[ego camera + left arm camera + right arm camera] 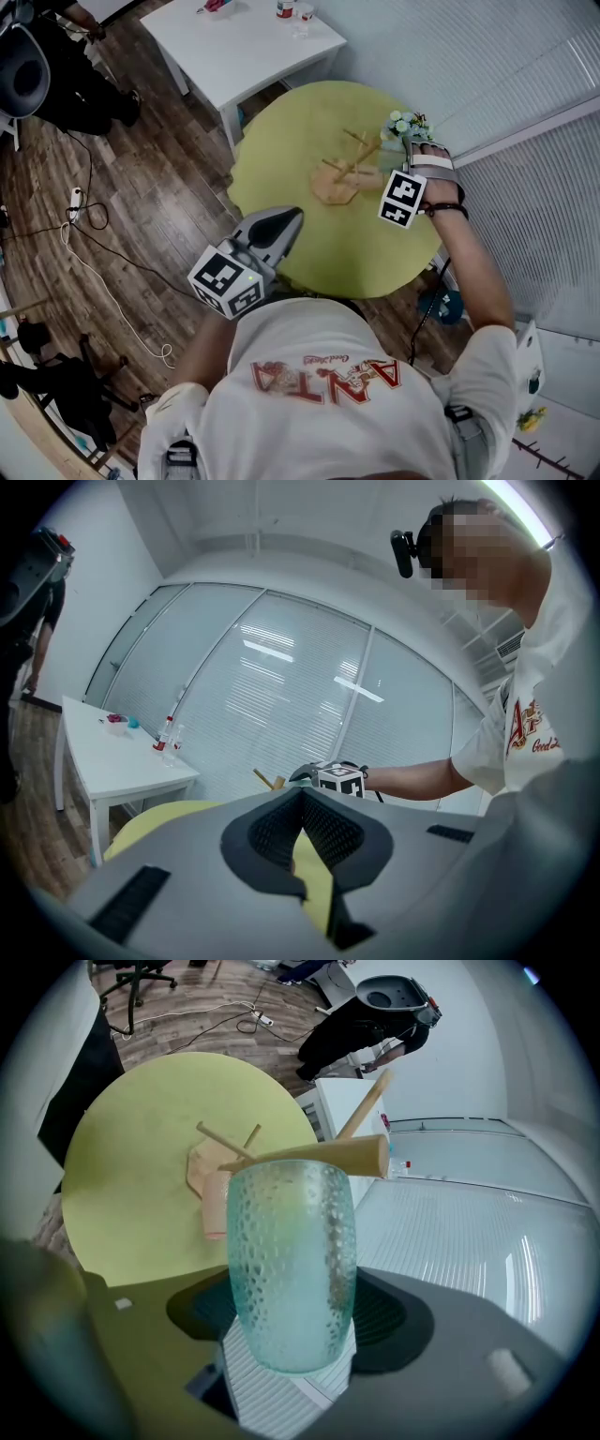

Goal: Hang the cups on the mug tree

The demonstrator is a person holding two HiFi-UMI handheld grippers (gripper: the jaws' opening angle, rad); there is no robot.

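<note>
A dimpled pale-green glass cup (pixel 292 1260) stands upright between the jaws of my right gripper (pixel 292 1330), which is shut on it. Just beyond the cup is the wooden mug tree (pixel 309 1155), its post and pegs bare. From the head view the mug tree (pixel 339 178) stands on the round yellow-green table (pixel 291 131), with my right gripper (pixel 392 161) close on its right side. My left gripper (pixel 292 217) hovers over the table's near left edge, shut and empty; its pads (pixel 281 822) meet at the tips.
A small bunch of flowers (pixel 409 124) sits at the table's far right rim. A white table (pixel 244 47) with bottles (pixel 286 9) stands behind. Cables (pixel 84 234) run over the wooden floor at the left, near a person in black (pixel 80 89).
</note>
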